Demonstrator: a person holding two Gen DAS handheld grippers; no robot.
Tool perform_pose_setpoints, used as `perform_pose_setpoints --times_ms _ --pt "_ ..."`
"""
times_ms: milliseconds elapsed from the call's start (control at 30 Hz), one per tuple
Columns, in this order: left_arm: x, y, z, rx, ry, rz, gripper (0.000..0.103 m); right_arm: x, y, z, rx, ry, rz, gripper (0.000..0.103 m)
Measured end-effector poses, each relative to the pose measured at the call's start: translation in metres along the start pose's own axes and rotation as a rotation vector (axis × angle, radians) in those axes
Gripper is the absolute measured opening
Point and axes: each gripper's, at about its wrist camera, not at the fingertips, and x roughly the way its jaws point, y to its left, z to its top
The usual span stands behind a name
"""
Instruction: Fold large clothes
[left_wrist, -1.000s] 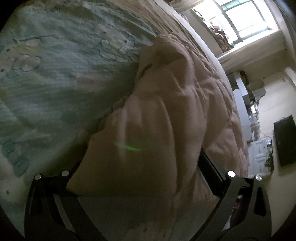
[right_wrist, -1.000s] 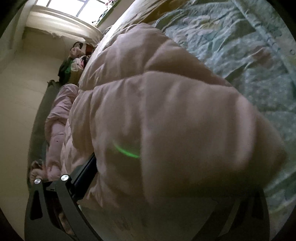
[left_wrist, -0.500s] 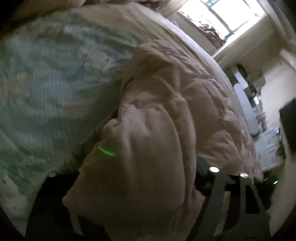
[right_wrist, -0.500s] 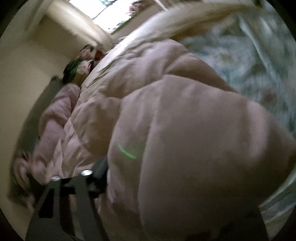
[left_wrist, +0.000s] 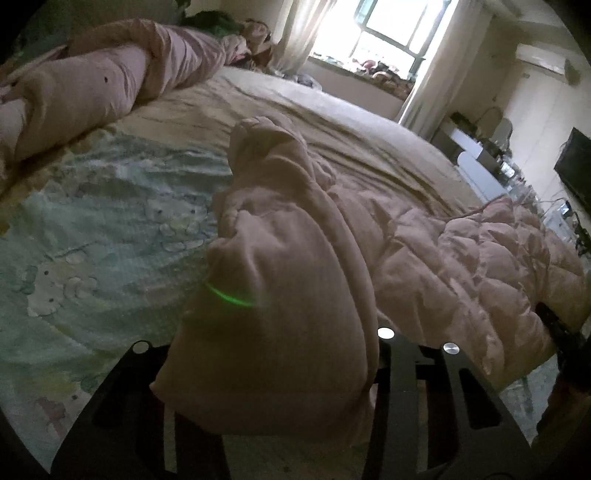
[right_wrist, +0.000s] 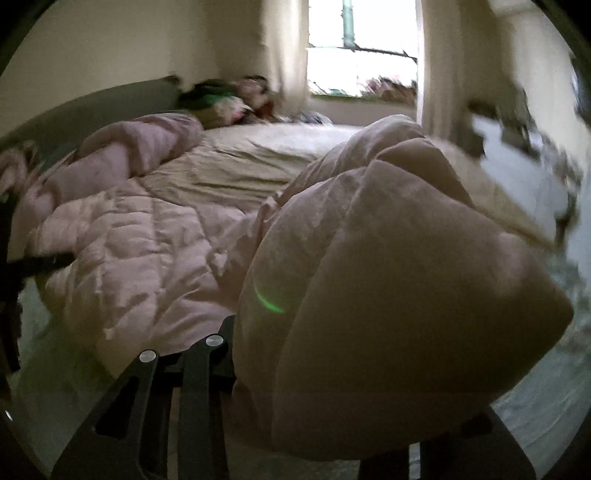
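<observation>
Both claws, left claw (left_wrist: 266, 373) and right claw (right_wrist: 332, 376), had just closed on the pink padded coat (left_wrist: 461, 258), lower frame, pinching opposite edges to lift a fold off the bed (left_wrist: 351, 122).

- Pale pink quilted puffer coat (left_wrist: 461, 266), stitched in puffy squares.
- Mint-green bedsheet (left_wrist: 92, 229) near left, with a white and pale yellow cartoon print.
- Plain beige-tan cover (left_wrist: 332, 122) on the far half of the bed.
- Second pink padded garment (left_wrist: 110, 77) far left, same soft shade.
- Black gripper frames, silver bolts.
- Thin bright green streak on the pink fabric.
</observation>
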Motion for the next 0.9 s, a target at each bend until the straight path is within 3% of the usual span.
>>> perform_pose_setpoints --times_ms 200,500,700,900 --pt "-0.030 -0.002 -0.007 0.001 -0.034 -0.017 0.033 -0.033 0.021 0.007 -0.093 -0.064 0.029 0.032" --pt "-0.070 0.005 -0.039 0.021 -0.056 -0.040 0.033 -0.073 0.023 -0.021 -0.126 -0.077 0.067 0.032" --pt "-0.070 0.005 -0.067 0.073 -0.042 0.007 0.034 -0.076 0.009 -0.054 -0.021 -0.022 0.053 0.033" --pt "-0.060 0.017 -0.082 0.064 -0.004 0.044 0.039 -0.049 -0.023 -0.076 0.236 0.086 0.026 0.038"
